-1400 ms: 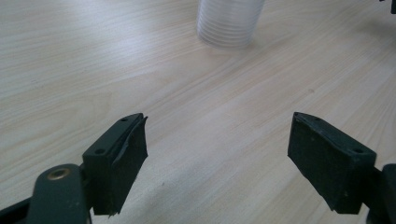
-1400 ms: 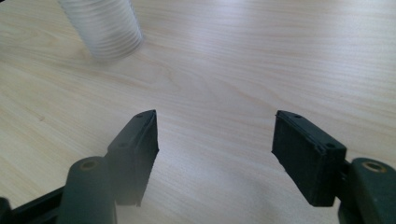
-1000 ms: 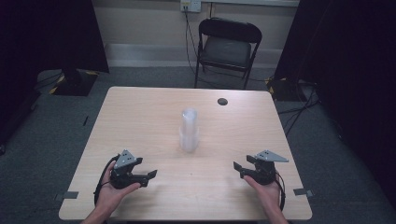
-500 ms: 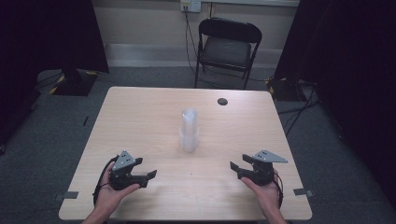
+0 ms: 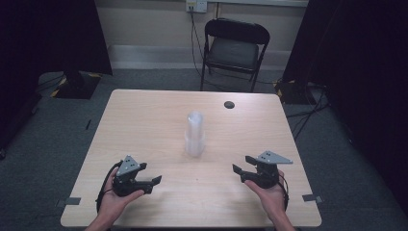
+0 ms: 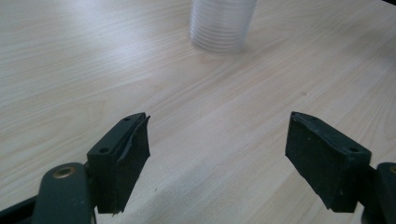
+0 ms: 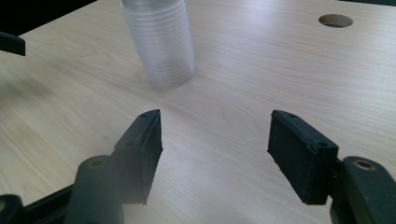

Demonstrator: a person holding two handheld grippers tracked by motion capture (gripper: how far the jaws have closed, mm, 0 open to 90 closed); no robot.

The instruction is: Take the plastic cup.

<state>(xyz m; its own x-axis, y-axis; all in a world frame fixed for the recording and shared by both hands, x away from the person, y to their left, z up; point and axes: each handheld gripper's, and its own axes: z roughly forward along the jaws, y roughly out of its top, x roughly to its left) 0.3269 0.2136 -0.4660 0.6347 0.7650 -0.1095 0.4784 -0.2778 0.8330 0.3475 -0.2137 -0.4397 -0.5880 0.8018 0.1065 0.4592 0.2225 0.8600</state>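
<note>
Upright stack of clear cups (image 5: 195, 134) mid-table, well ahead of both grippers' wide-open, empty fingers (image 6: 122, 158).

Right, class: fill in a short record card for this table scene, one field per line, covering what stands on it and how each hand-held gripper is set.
table: light wood, round cable hole near far edge
centre item: upright stack of clear plastic cups
left hand-held gripper: open, holding nothing
right hand-held gripper: open, holding nothing
contact with cups: none
behind table: black folding chair
</note>
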